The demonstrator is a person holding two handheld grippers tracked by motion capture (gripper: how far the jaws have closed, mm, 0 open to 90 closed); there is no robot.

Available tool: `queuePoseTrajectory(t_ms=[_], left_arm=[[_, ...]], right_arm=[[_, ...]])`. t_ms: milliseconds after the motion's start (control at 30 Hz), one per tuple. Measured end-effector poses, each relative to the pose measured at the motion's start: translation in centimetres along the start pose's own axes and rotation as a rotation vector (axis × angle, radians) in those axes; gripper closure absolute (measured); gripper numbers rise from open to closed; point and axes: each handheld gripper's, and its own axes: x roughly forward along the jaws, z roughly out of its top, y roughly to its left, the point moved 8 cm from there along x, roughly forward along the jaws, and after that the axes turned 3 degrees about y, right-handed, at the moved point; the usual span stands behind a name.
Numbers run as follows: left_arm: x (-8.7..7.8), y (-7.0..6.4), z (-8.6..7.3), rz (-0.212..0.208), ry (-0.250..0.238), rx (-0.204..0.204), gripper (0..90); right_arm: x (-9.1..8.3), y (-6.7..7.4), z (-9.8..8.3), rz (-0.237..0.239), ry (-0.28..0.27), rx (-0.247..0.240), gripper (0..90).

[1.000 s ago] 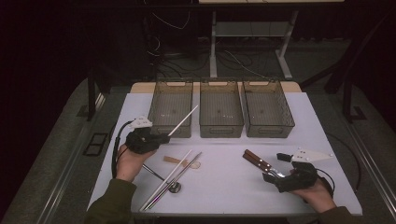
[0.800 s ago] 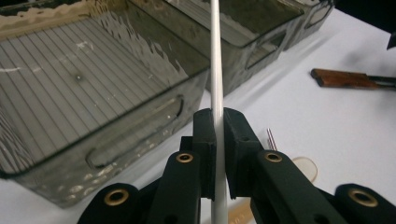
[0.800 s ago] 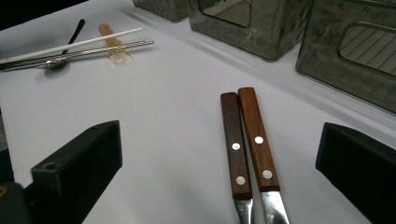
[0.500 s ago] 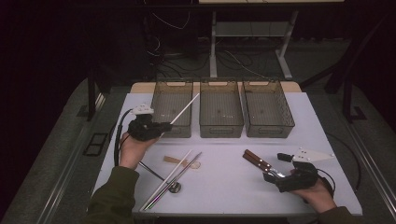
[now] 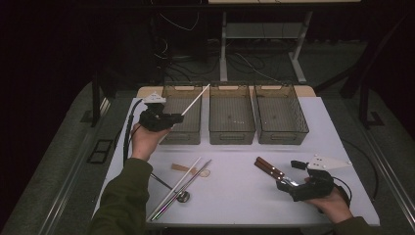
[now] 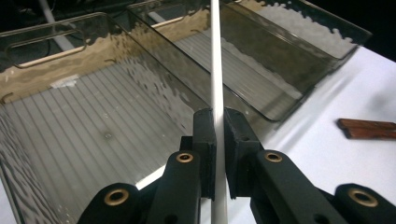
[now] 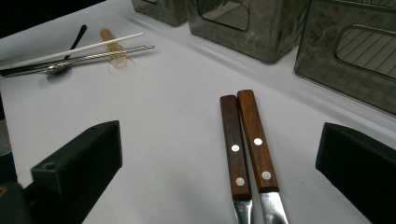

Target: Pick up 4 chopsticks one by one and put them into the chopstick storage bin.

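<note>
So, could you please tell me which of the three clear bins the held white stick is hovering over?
The leftmost bin. The left tool holds the white stick slanting above it; the middle bin and right bin have nothing over them.

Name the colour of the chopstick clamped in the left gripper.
White chopstick; clearest in the left gripper view.

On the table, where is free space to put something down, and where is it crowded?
Bare tabletop lies between the chopsticks and the two wooden-handled knives, and along the right edge beside the right bin. All three bins look empty. It is crowded front-left, where chopsticks, a wooden spoon and a ladle overlap.
</note>
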Motion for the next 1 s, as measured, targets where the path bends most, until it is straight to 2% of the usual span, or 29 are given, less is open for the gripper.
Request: queuePoseTrajectory(t_ms=[133, 267, 300, 400, 567, 667, 733, 833, 1000], left_arm=[[0.9, 0.9, 0.5, 0.031, 0.022, -0.001, 83.8], [1.6, 1.8, 0.8, 0.051, 0.027, -0.017, 83.8], [1.9, 2.0, 0.9, 0.061, 0.027, -0.032, 83.8], [2.4, 2.9, 1.0, 0.082, 0.043, -0.025, 83.8], [3.3, 4.3, 1.2, 0.116, 0.062, -0.044, 83.8], [3.9, 5.2, 1.0, 0.150, 0.091, -0.045, 83.8], [4.3, 5.6, 1.0, 0.155, 0.088, -0.066, 83.8], [4.7, 6.3, 0.6, 0.182, 0.134, -0.059, 83.8], [5.4, 6.9, 0.2, 0.195, 0.153, -0.094, 83.8]], right_arm=[[0.0, 0.0, 0.0, 0.000, -0.002, -0.005, 0.7], [0.0, 0.0, 0.0, 0.002, -0.001, 0.002, 0.7], [0.0, 0.0, 0.0, 0.001, -0.001, 0.002, 0.7], [0.0, 0.0, 0.0, 0.001, -0.003, 0.003, 0.7], [-0.1, 0.1, 0.1, 0.004, -0.006, 0.006, 0.7], [-0.1, 0.1, 0.1, 0.005, -0.008, 0.006, 0.7], [-0.1, 0.1, 0.1, 0.007, -0.008, 0.008, 0.7], [-0.1, 0.1, 0.1, 0.009, -0.011, 0.004, 0.7], [-0.2, 0.1, 0.1, 0.009, -0.011, 0.003, 0.7]])
